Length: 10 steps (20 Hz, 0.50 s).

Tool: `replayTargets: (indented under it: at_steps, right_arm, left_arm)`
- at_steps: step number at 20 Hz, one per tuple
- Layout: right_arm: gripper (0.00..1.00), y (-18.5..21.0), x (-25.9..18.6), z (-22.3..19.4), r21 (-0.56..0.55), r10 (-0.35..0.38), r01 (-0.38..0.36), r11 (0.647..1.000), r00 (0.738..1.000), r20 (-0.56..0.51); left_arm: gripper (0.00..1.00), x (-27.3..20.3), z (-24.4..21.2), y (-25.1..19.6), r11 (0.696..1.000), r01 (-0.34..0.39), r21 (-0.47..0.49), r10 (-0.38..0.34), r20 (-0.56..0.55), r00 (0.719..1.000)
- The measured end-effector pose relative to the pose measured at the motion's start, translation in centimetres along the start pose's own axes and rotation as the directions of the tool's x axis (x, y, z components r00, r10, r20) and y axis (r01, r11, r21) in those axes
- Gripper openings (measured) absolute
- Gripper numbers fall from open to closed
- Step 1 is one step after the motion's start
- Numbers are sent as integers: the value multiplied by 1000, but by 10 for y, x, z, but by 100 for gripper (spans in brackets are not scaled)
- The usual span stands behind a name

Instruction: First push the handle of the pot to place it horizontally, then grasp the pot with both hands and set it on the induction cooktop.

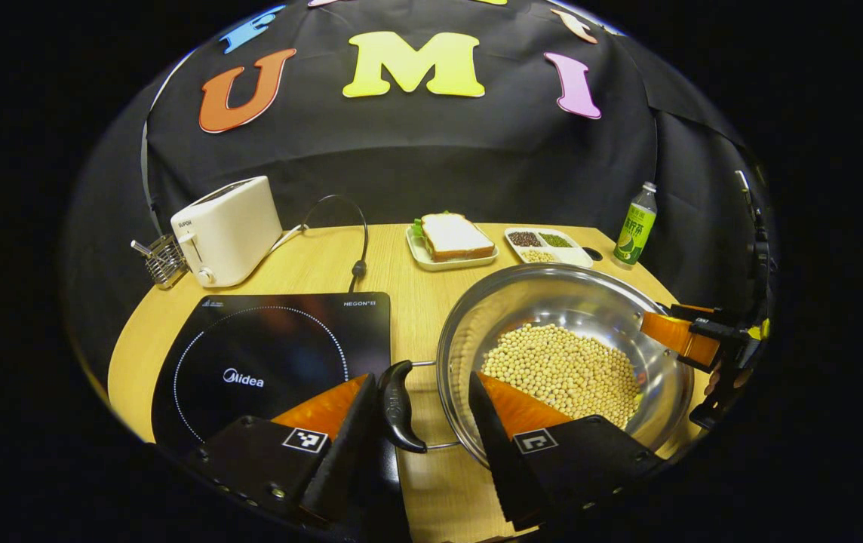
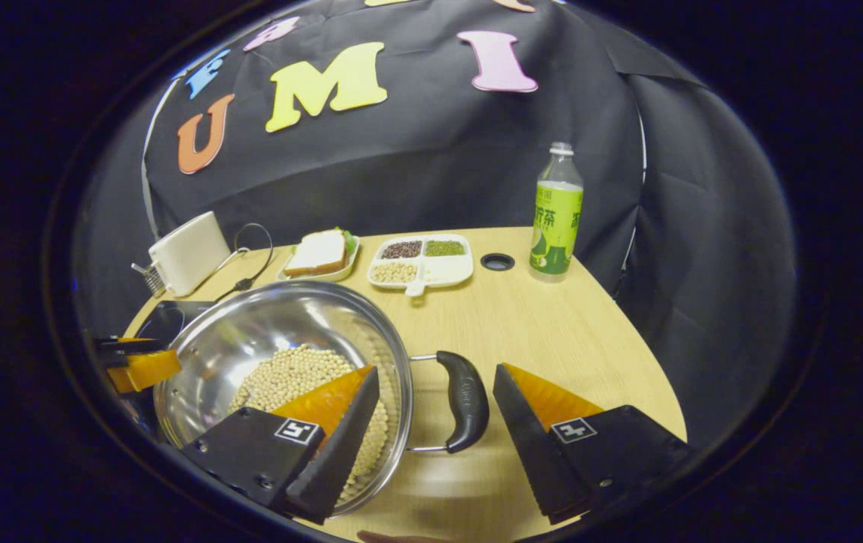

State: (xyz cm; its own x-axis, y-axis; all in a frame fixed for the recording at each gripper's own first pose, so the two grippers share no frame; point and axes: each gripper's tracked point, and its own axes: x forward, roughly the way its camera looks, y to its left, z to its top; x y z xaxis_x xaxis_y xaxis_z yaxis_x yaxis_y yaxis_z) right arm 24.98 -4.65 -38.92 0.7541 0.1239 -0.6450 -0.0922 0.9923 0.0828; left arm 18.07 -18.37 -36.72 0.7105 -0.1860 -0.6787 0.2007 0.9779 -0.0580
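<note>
A steel pot [image 1: 545, 302] holding soybeans [image 1: 563, 369] stands on the wooden table just right of the black induction cooktop [image 1: 273, 354]. My left gripper [image 1: 422, 377] is open and straddles the pot's black left handle [image 1: 400, 407], with one finger over the beans and the other over the cooktop's edge. My right gripper [image 2: 436, 369] is open too and straddles the black right handle [image 2: 465, 400], its left finger inside the pot [image 2: 250, 332]. Neither handle looks pinched. The right gripper [image 1: 692, 339] shows at the pot's far rim, and the left gripper [image 2: 137, 366] likewise.
At the back stand a white toaster [image 1: 228, 230] with a wire rack [image 1: 164, 260], a sandwich on a plate [image 1: 452, 240], a divided tray of grains [image 1: 548, 245] and a green bottle [image 2: 556, 215]. A black cable [image 1: 360, 260] lies behind the cooktop. A round hole [image 2: 497, 262] sits in the tabletop.
</note>
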Motion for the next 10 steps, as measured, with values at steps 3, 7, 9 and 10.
replayTargets:
  at_steps: [3,7,9,10]
  right_arm:
    - [87,3,1,-3,9,17,-17,1000,1000,-12]
    - [82,-1,3,-10,20,-6,6,1000,999,-34]
    - [71,1,1,-11,26,-9,11,1000,999,-41]
    - [69,0,-1,-13,29,-16,17,999,999,-45]
  left_arm:
    - [82,6,-3,0,1000,-13,-5,12,-11,1000]
    - [63,10,-6,3,999,-42,0,42,-12,999]
    - [70,9,-5,3,999,-46,-17,46,0,999]
    - [61,12,-4,3,999,-46,-20,46,12,999]
